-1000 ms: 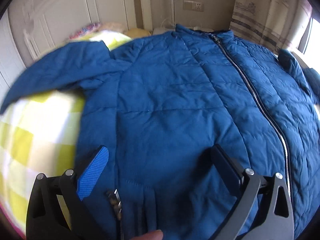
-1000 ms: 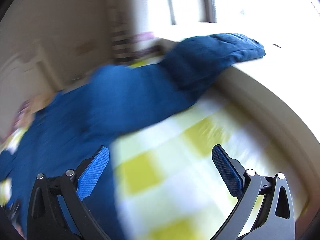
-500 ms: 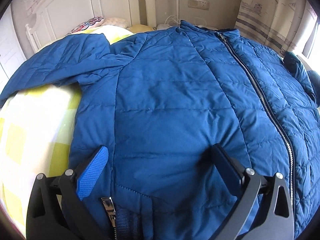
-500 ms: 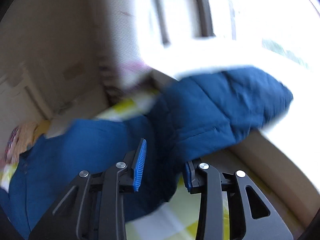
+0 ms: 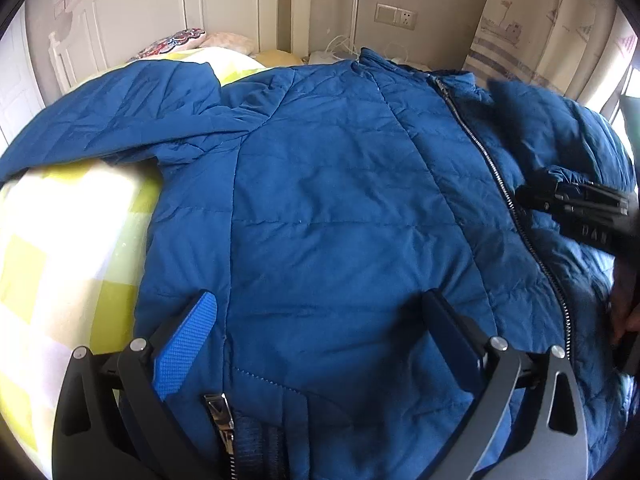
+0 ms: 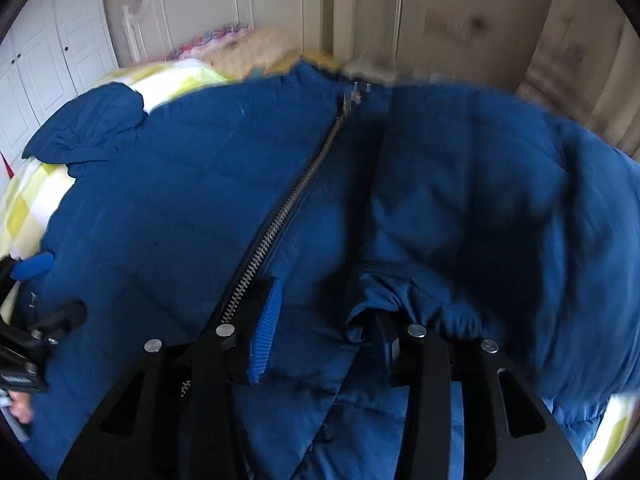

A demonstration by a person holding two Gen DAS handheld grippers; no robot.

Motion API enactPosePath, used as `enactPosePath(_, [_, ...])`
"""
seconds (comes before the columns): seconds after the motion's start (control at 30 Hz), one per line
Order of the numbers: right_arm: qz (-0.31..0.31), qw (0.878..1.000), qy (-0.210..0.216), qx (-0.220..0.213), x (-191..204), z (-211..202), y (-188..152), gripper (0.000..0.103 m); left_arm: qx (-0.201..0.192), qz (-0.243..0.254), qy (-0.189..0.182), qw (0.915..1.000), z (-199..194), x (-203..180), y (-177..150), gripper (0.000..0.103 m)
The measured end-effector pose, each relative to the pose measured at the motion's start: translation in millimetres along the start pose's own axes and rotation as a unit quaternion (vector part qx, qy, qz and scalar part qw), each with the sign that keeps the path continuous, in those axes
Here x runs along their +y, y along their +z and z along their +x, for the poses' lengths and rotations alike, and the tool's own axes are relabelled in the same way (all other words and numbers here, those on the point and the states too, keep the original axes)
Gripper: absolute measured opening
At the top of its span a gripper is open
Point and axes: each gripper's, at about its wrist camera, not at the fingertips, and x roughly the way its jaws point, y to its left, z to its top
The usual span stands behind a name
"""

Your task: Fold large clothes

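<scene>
Left wrist view: blue quilted puffer jacket (image 5: 340, 200) spread zipped-up on the yellow-checked bed sheet (image 5: 60, 240), one sleeve out toward 10 o'clock. Left tongs (image 5: 320, 340) released, spread wide over the hem. Right tongs (image 5: 568, 204) at 3 o'clock.

Right wrist view: right tongs (image 6: 324, 328) clenched on the blue sleeve cuff (image 6: 400, 300), carried over the jacket body beside the metal zipper (image 6: 288, 208). Left tongs (image 6: 32, 300) at 9 o'clock.

Two black grippers w/ blue pads

Left gripper (image 5: 320, 336): matte black forked frames, silver round screws, ribbed blue pads (image 5: 184, 350). Right gripper (image 6: 324, 330): same build; white lettering on its side, illegible. Bare skin at view edges.
</scene>
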Motion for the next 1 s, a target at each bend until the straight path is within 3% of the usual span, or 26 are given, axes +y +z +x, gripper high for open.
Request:
enactPosePath(0.07, [0.034,0.998,0.05,0.0,-16,-21,-7,0.079,-0.004,-0.008,-0.011,0.9999,-3,3,1,0.101])
enactPosePath(0.17, [0.053,0.996,0.047,-0.061,-36,-72,-32,0.081,-0.015,-0.008,-0.022,0.9996,-13,0,10,0.101])
enactPosePath(0.27, [0.094,0.986,-0.014,-0.135,-74,-116,-62,0.081,-0.061,0.035,-0.03,0.9971,-32,-31,32,0.101])
enactPosePath(0.37, [0.186,0.967,-0.113,-0.132,-122,-133,-94,0.081,-0.105,0.12,-0.049,0.986,-46,-98,57,0.101])
enactPosePath(0.47, [0.261,0.947,-0.148,-0.11,-155,-137,-121,0.081,-0.118,0.214,-0.082,0.9661,-40,-191,74,0.101])
enactPosePath(0.57, [0.286,0.94,-0.169,-0.085,-160,-130,-138,0.081,-0.118,0.299,-0.084,0.9432,-21,-268,78,0.101])
enactPosePath(0.73, [0.283,0.944,-0.159,-0.06,-153,-108,-158,0.081,-0.115,0.423,-0.01,0.8989,27,-367,63,0.101])
enactPosePath(0.8, [0.284,0.944,-0.158,-0.057,-151,-104,-159,0.081,-0.114,0.438,0.007,0.8915,40,-382,62,0.098])
enactPosePath(0.83, [0.286,0.944,-0.155,-0.059,-149,-105,-161,0.081,-0.118,0.44,0.01,0.8903,41,-386,63,0.075])
enactPosePath(0.87, [0.29,0.943,-0.152,-0.061,-148,-114,-163,0.081,-0.125,0.433,0.018,0.8923,41,-387,66,0.043])
enactPosePath(0.9, [0.296,0.942,-0.147,-0.064,-150,-115,-166,0.081,-0.126,0.414,0.003,0.9016,36,-381,74,0.031])
enactPosePath(0.93, [0.3,0.94,-0.146,-0.066,-146,-111,-165,0.081,-0.127,0.375,-0.029,0.918,27,-367,88,0.022])
enactPosePath(0.97, [0.304,0.939,-0.143,-0.069,-145,-114,-168,0.081,-0.131,0.315,-0.073,0.9373,12,-343,107,0.019])
enactPosePath(1.0, [0.309,0.938,-0.139,-0.07,-147,-115,-170,0.081,-0.134,0.283,-0.09,0.9455,5,-326,120,0.019])
